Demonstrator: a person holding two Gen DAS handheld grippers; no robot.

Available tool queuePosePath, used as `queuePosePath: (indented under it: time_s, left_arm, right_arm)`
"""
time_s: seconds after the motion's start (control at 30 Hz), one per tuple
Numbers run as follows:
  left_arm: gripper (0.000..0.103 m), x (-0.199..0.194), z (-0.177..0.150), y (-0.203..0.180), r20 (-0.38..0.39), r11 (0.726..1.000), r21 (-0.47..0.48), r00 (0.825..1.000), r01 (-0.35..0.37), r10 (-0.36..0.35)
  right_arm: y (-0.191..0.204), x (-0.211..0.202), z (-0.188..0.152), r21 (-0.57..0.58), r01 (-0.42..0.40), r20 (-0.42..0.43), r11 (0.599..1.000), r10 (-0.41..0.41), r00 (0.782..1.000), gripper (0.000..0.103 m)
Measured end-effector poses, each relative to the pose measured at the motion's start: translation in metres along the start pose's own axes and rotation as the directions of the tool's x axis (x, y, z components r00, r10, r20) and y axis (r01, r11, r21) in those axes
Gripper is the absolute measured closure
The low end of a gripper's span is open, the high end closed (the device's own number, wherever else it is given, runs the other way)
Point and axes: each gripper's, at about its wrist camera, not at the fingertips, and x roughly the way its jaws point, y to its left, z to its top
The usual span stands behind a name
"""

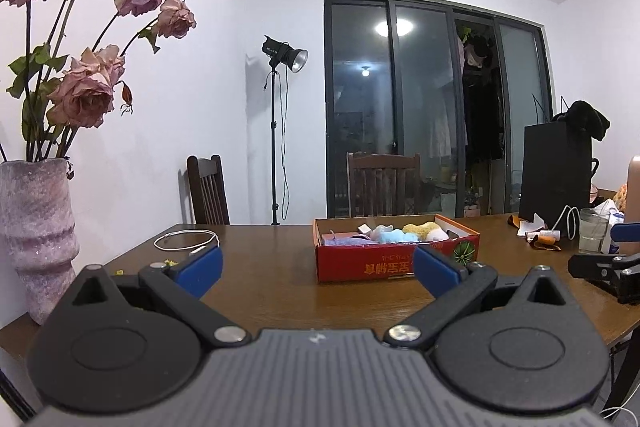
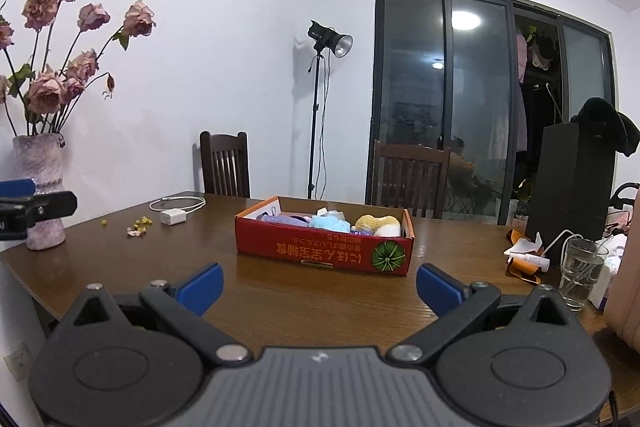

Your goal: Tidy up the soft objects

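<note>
Left wrist view: the left gripper [image 1: 318, 269] hovers low over the table [image 1: 280, 291], its jaws spread wide with nothing between them. Just past the fingertips sits a red box [image 1: 396, 259] with soft toys [image 1: 404, 233] piled inside. A vase [image 1: 38, 235] of dried roses stands far left, a white cable [image 1: 186, 239] behind the left finger, a glass [image 1: 593, 230] at right.

Right wrist view: the right gripper [image 2: 320, 285] also has its jaws wide apart and bare, aimed at the box [image 2: 324, 251]. The toys [image 2: 352, 223] lie in it. A charger [image 2: 173, 217] rests left of the box, the glass [image 2: 580, 275] at right, near a black bag [image 2: 570, 187].
</note>
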Motion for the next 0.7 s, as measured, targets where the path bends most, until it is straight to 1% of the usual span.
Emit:
queuePosePath:
  time_s: [0.4,0.6,0.7]
  left_arm:
    - [0.0,-0.0007,0.0018,0.002,0.001,1.0,-0.015,1.0,0.008,-0.008]
    - [0.0,-0.0007,0.0018,0.0009,0.008,1.0,-0.009,1.0,-0.009,0.009]
    - [0.0,-0.0004,0.0018,0.0007,0.008,1.0,-0.01,1.0,-0.007,0.007]
  right_arm:
    - [-0.0004,-0.0004,-0.0014,0.009,0.013,0.013,1.0,-0.013,1.0,0.0]
    - [0.0015,-0.0005,-0.0006,0.002,0.019,0.015,1.0,-0.019,1.0,0.0]
    - [0.0009,-0.0021,0.0009,0.002,0.019,0.022,1.0,-0.019,1.0,0.0]
